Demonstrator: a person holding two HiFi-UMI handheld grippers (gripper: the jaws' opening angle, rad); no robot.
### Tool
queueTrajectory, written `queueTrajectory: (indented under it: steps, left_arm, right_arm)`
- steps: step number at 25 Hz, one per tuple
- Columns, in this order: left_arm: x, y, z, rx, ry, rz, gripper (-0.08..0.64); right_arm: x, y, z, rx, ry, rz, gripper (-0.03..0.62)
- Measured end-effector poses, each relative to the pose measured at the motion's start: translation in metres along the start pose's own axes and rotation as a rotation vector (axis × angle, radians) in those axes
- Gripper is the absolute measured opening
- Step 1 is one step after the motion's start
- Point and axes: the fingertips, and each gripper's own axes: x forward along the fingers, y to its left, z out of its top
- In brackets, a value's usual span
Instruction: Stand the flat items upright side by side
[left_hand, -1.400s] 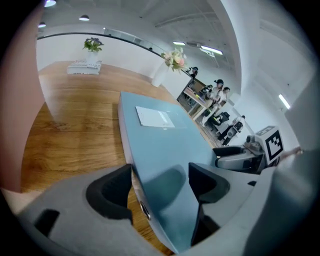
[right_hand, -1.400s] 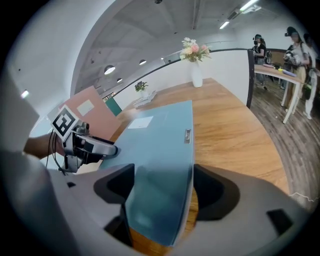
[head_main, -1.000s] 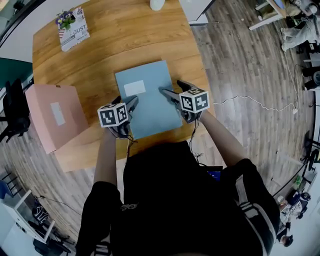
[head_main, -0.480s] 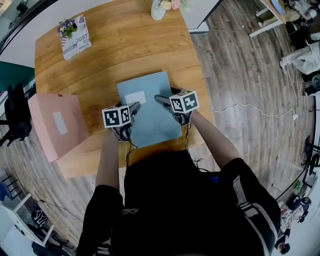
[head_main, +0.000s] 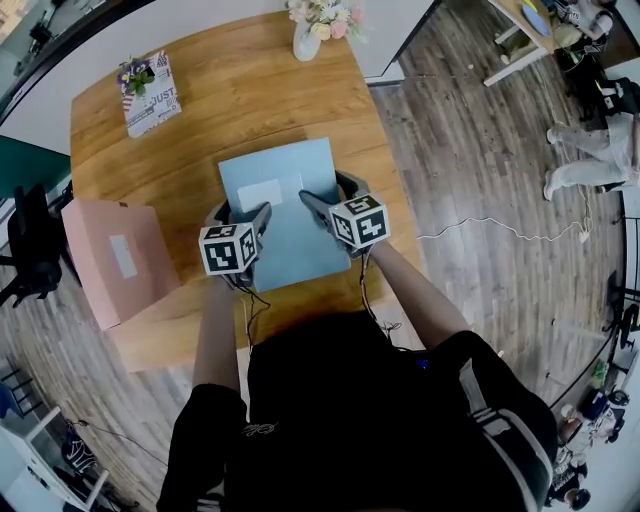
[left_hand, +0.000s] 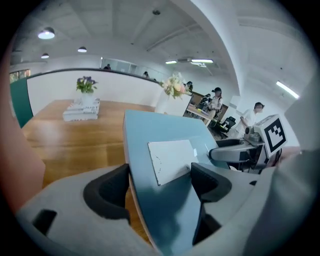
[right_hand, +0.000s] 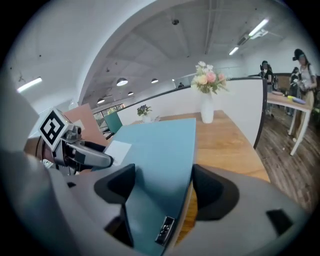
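We hold the blue folder (head_main: 285, 225) by its side edges. The left gripper (head_main: 243, 212) has its fingers spread wide and clamped on the left edge. The right gripper (head_main: 328, 190) grips the right edge, its fingers having just closed a little. A second ago the folder lay flat on the counter (head_main: 230, 100); now its near end is raised off the wood.

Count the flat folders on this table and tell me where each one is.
2. The blue folder, centre, is gripped on either side by the left gripper and right gripper. The pink folder overhangs the left edge of the table. None appears hidden.
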Motion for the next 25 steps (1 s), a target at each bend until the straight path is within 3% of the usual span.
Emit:
queueTrajectory:
  steps: [6,13,18,25]
  left_arm:
    - [-0.024,-0.007,0.042,0.133,-0.163,0.019,0.397]
    - [-0.048,-0.016,0.067,0.252,-0.289,0.046,0.399]
    - [-0.066,-0.022,0.076,0.329,-0.378,0.081,0.399]
    - [-0.09,-0.035,0.067,0.403,-0.439,0.085,0.4]
  right_arm:
    - [-0.022,0.009,0.042,-0.088,-0.167,-0.051,0.364]
    - [-0.045,0.022,0.065,-0.171,-0.311,-0.111,0.364]
    - [-0.061,0.034,0.075,-0.23,-0.392,-0.154,0.364]
    - [-0.084,0.051,0.067,-0.264,-0.469,-0.179,0.362]
